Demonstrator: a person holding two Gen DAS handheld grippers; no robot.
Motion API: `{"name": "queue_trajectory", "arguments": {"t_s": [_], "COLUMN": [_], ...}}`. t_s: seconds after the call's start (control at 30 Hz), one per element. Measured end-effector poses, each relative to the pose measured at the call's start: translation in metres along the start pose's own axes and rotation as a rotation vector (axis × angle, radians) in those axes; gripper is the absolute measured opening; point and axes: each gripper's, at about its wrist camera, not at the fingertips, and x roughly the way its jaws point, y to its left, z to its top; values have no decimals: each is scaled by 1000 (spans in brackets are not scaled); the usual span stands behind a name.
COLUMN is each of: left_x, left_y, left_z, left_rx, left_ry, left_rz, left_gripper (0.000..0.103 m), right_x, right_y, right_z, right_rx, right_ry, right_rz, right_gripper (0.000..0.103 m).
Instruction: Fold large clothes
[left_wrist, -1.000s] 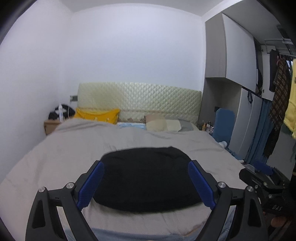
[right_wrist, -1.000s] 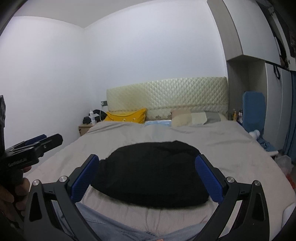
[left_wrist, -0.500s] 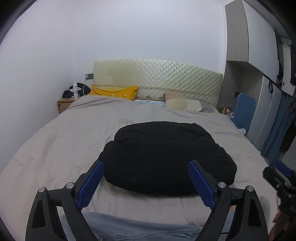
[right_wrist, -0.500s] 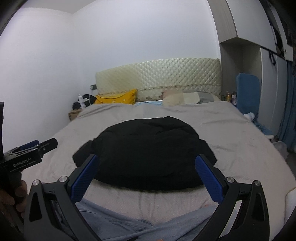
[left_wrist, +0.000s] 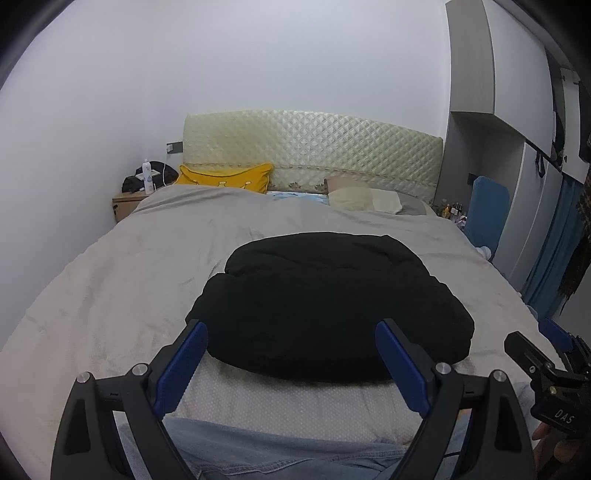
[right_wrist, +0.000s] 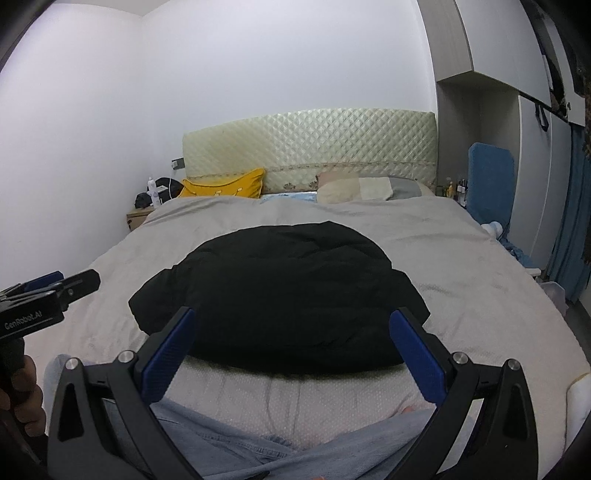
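A: Grey, faintly creased cotton covers the bed (left_wrist: 122, 280), which fills the room from the near edge to a quilted, cream, diamond-stitched headboard (left_wrist: 314, 147) against a plain white wall (left_wrist: 258, 55).

B: And the garment?

A: A black garment (left_wrist: 325, 306), puffy and matte, lies bundled in a rounded heap on the near half of the bed, resting on the grey cover just beyond a strip of white dotted fabric (left_wrist: 295, 406). Pale blue denim (left_wrist: 280, 454) lies at the very foot, nearest the cameras.

B: The rest of the room?

A: Tall grey cabinets (left_wrist: 476, 74) stand on the right, with a blue padded panel (left_wrist: 487, 210) beside them. At the head of the bed, a yellow pillow (left_wrist: 225, 179) sits left of beige cushions (left_wrist: 362, 197); a small wooden bedside table (left_wrist: 127, 205) in the corner carries a white bottle (left_wrist: 147, 177).

B: The tools?

A: The left gripper (left_wrist: 291, 350) hangs with its blue ribbed pads spread wide and nothing between them, the garment just ahead. The right gripper (right_wrist: 291, 339) is likewise wide and empty, close over the heap's near edge. Whether either touches the fabric cannot be told. A hand (right_wrist: 26, 395) grips the left tool's handle.
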Motion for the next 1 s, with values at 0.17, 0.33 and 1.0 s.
{"name": "queue_trajectory", "arguments": {"t_s": [0.17,0.33,1.0], "left_x": [-2,-7,-10], "left_y": [-1,-2,-2], "left_z": [-1,0,2], "left_rx": [1,-2,-1], "left_ry": [-3,-18,-17], "left_rz": [2,1,-10], "left_gripper": [92,92,92], "right_x": [0,-2,-8], "right_y": [0,2,4], "right_z": [1,0,1], "right_rx": [2,2,-10], "right_ry": [-3,-13,-20], "right_rz": [-4,-10,-13], "right_gripper": [103,103,103]}}
